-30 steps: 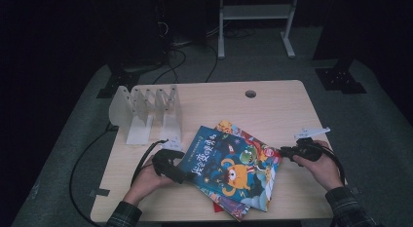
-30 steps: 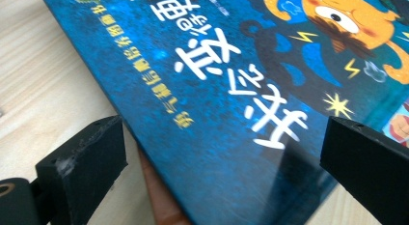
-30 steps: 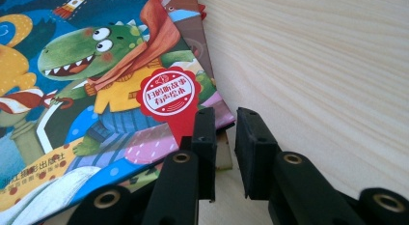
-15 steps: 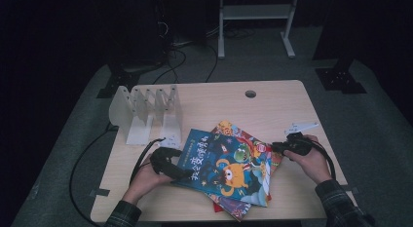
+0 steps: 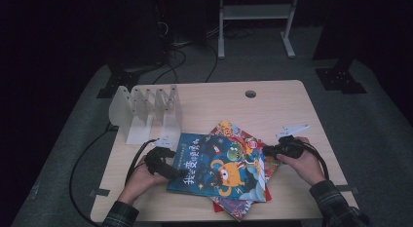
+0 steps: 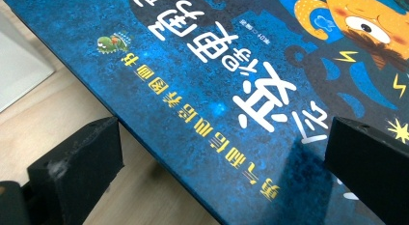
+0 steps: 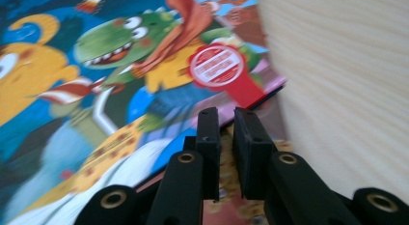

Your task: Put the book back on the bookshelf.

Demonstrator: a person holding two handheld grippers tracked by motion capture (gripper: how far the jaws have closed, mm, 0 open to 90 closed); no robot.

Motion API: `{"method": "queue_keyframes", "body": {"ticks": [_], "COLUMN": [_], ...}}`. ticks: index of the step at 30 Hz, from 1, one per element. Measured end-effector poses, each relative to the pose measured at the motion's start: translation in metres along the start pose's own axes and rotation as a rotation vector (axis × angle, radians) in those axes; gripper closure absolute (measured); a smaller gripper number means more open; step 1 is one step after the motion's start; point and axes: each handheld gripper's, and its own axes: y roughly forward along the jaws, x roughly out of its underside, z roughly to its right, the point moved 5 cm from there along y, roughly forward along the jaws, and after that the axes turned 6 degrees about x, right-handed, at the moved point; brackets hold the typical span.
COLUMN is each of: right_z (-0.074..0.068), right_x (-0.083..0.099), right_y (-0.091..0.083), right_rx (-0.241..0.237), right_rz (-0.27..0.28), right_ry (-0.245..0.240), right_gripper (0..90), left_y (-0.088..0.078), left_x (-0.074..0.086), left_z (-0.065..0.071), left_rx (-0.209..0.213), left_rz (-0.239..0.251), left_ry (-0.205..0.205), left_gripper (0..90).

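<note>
Blue top book [image 5: 216, 166] is lying on the pile mid-table, its left edge sitting between the wide-open, empty left gripper [image 6: 222, 152], while the nearly closed, empty right gripper [image 7: 225, 119] is nearing its right edge

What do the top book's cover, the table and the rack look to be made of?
Top book: glossy printed card or coated paper, judging by the sheen and thin edge. Table: light wood or wood-look laminate, with visible grain and a matte surface. Rack: white and smooth, probably plastic or painted metal; too small to tell which.
</note>
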Motion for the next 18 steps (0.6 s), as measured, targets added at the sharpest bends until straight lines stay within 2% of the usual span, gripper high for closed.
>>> {"method": "queue_keyframes", "body": {"ticks": [6, 16, 18], "right_z": [-0.024, -0.041, -0.045], "right_x": [0.009, 0.012, 0.011], "right_y": [-0.008, -0.01, -0.009], "right_rx": [-0.072, -0.108, -0.119], "right_rz": [-0.001, -0.008, -0.005], "right_ry": [-0.035, -0.076, -0.09], "right_gripper": [80.2, 80.6, 80.6], "left_y": [-0.007, -0.013, -0.014], "left_x": [0.007, 0.011, 0.014], "left_z": [-0.002, -0.007, -0.008], "left_rx": [-0.007, -0.017, -0.008], "left_rz": [0.009, 0.011, 0.018], "left_ry": [-0.017, -0.032, -0.048], "left_gripper": [0.0, 0.0, 0.0]}}
